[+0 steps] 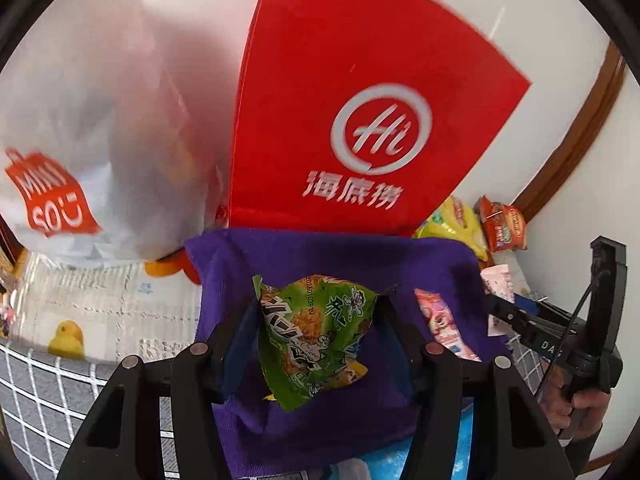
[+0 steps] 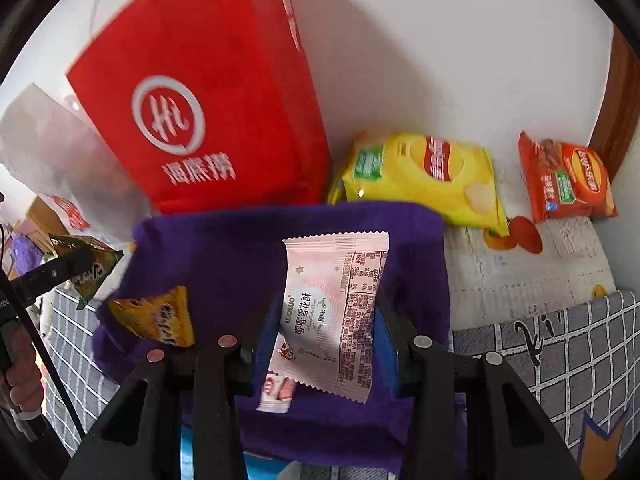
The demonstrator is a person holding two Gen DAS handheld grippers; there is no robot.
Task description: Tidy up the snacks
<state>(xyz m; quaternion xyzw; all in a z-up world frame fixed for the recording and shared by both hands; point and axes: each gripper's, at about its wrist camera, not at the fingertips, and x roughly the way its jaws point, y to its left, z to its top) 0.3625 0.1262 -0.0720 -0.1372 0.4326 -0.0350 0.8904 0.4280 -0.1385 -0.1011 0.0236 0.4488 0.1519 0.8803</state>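
While the left tongs (image 1: 318,320) pinch a green snack packet (image 1: 316,336) by its sides, lifted above the purple cloth (image 1: 320,256), the right tongs (image 2: 328,320) clamp a pink snowflake-crisp packet (image 2: 336,308) between blue pads, upright over that cloth. A small orange packet (image 2: 158,316) lies on the cloth left of them. Behind stand a red Haidilao bag (image 2: 200,92), yellow chips (image 2: 420,172) and an orange packet (image 2: 568,176).

Glossy plastic green snack packet (image 1: 316,332), matt pink wrapper (image 2: 336,312), fuzzy purple cloth (image 2: 240,248), smooth red paper bag (image 2: 200,100).
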